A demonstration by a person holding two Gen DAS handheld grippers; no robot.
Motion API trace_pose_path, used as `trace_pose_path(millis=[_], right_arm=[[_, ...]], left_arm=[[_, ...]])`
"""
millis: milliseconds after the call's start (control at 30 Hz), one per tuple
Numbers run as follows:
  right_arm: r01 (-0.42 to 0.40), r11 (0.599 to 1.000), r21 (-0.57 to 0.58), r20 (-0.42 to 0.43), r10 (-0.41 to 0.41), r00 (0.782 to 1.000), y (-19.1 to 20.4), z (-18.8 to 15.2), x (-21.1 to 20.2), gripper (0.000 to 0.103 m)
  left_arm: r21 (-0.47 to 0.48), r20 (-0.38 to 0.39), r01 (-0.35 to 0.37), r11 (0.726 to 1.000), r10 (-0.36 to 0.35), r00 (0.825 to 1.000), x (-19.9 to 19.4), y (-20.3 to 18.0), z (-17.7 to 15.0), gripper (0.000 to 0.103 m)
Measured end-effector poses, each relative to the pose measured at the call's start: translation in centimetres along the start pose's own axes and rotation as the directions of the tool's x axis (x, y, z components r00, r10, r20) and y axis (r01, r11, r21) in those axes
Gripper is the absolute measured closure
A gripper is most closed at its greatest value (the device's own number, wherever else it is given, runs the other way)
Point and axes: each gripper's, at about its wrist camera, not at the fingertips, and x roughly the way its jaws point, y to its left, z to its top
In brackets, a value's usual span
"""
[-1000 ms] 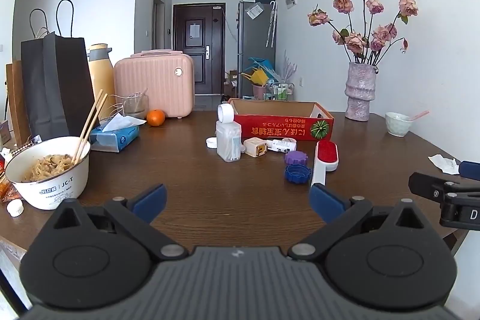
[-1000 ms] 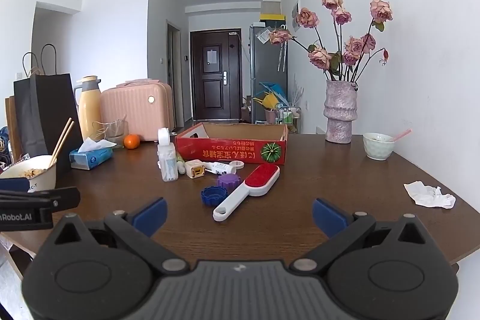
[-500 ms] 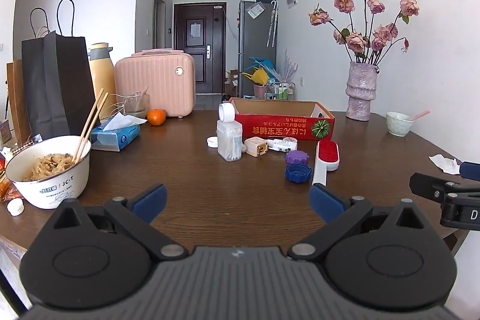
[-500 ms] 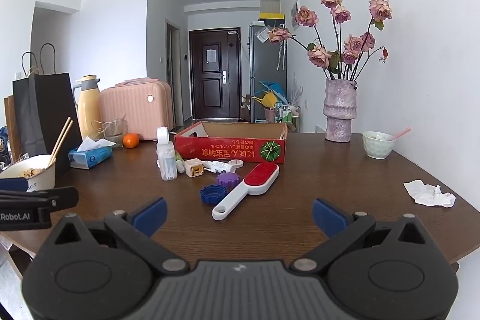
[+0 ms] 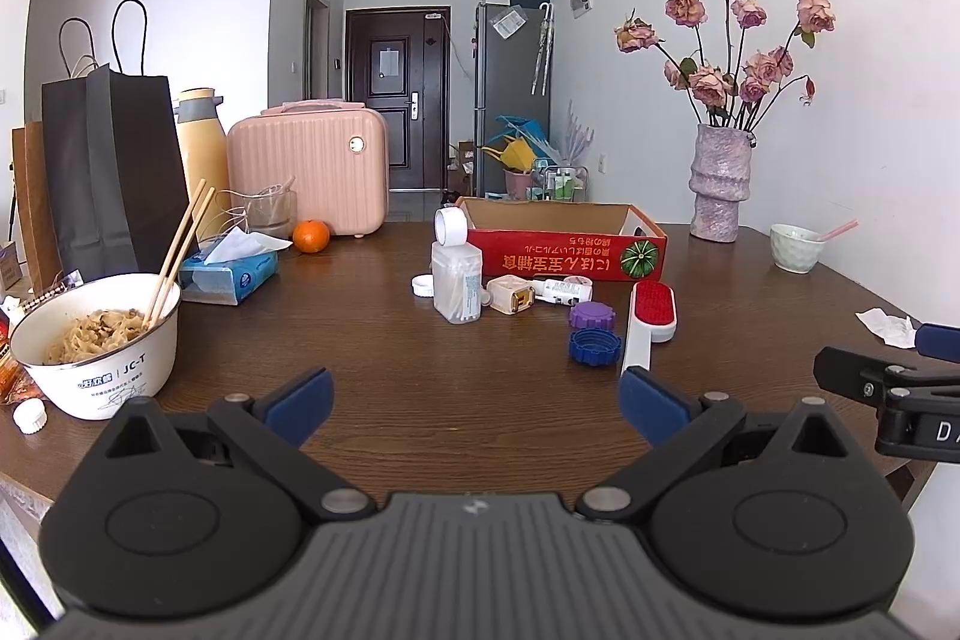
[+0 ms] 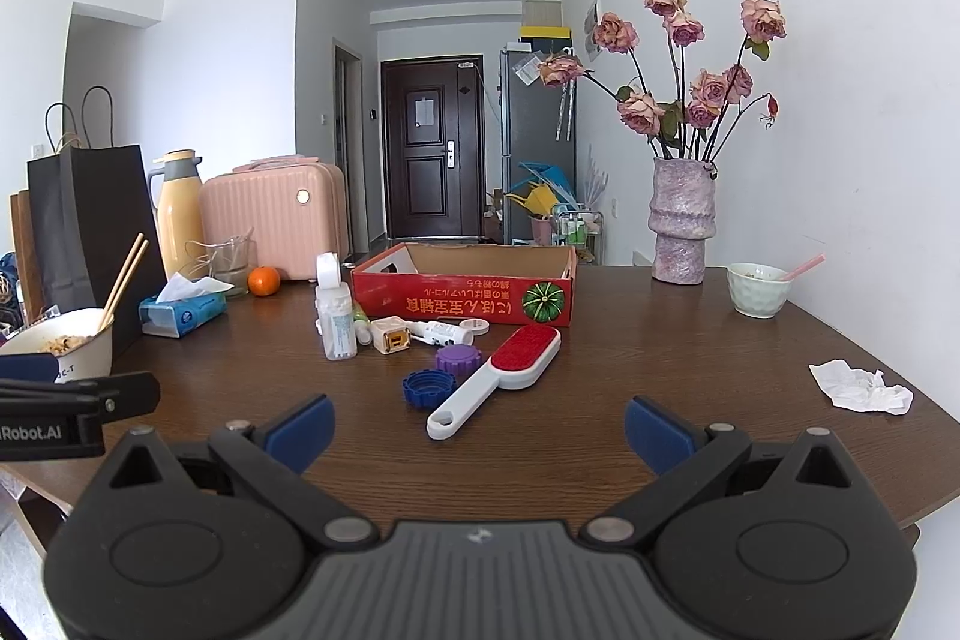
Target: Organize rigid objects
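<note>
A red cardboard box (image 5: 564,253) (image 6: 462,292) sits mid-table with its top open. In front of it lie a clear cotton-swab bottle (image 5: 457,283) (image 6: 336,319), a cream plug adapter (image 5: 510,295) (image 6: 390,340), a small white tube (image 5: 561,289) (image 6: 441,333), a purple cap (image 5: 591,316) (image 6: 458,358), a blue cap (image 5: 594,346) (image 6: 426,388) and a red-and-white lint brush (image 5: 647,325) (image 6: 501,373). My left gripper (image 5: 474,403) and right gripper (image 6: 477,427) are both open and hold nothing, hovering at the near table edge short of the objects.
A noodle bowl with chopsticks (image 5: 99,340), tissue box (image 5: 228,271), orange (image 5: 311,236), black bag (image 5: 114,172), thermos (image 5: 201,148) and pink case (image 5: 312,172) fill the left side. A vase (image 6: 681,220), small bowl (image 6: 759,289) and crumpled tissue (image 6: 861,388) stand right.
Both grippers have barely drifted; the views shift only slightly. Nothing on the table has moved.
</note>
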Motion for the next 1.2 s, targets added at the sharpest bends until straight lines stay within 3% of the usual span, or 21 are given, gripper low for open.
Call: trace_pose_path(millis=[1200], right_arm=[[-0.002,1.0,-0.003,-0.002,0.002,1.0,0.22,-0.26,0.19,0.0]], left_arm=[[0.002,0.002,0.0,1.0,0.0,1.0,-0.07,-0.05,0.04,0.0]])
